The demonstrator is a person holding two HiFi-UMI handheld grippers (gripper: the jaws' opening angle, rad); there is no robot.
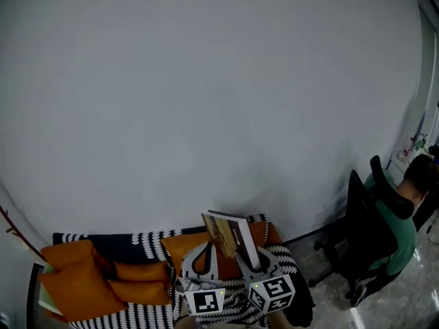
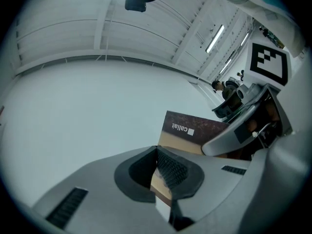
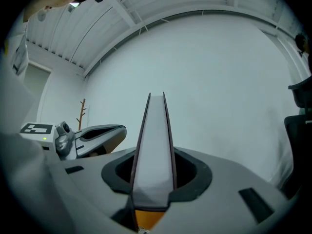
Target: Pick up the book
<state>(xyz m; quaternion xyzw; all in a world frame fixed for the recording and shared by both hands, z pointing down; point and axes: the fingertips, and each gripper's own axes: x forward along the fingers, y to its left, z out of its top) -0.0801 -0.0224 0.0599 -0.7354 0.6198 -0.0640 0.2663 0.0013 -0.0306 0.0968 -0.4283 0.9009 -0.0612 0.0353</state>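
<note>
The book [image 1: 230, 235] is held up off the sofa, tilted, its brown and tan cover facing me. My right gripper [image 1: 252, 258] is shut on its lower right part. In the right gripper view the book [image 3: 155, 140] runs edge-on between the pads, white page block between dark covers. My left gripper [image 1: 208, 247] grips the lower left corner. In the left gripper view the cover [image 2: 195, 130] rises beyond the jaws, a tan strip of it pinched between the ribbed pads [image 2: 170, 169]. The right gripper [image 2: 239, 126] shows beside it there.
Below the grippers is a sofa [image 1: 147, 242] with a black-and-white patterned throw and several orange cushions [image 1: 79, 279]. A person [image 1: 405, 204] sits in a black office chair [image 1: 360, 232] at the right. A bare white wall fills the background. A wooden coat stand [image 3: 82, 113] stands at the left.
</note>
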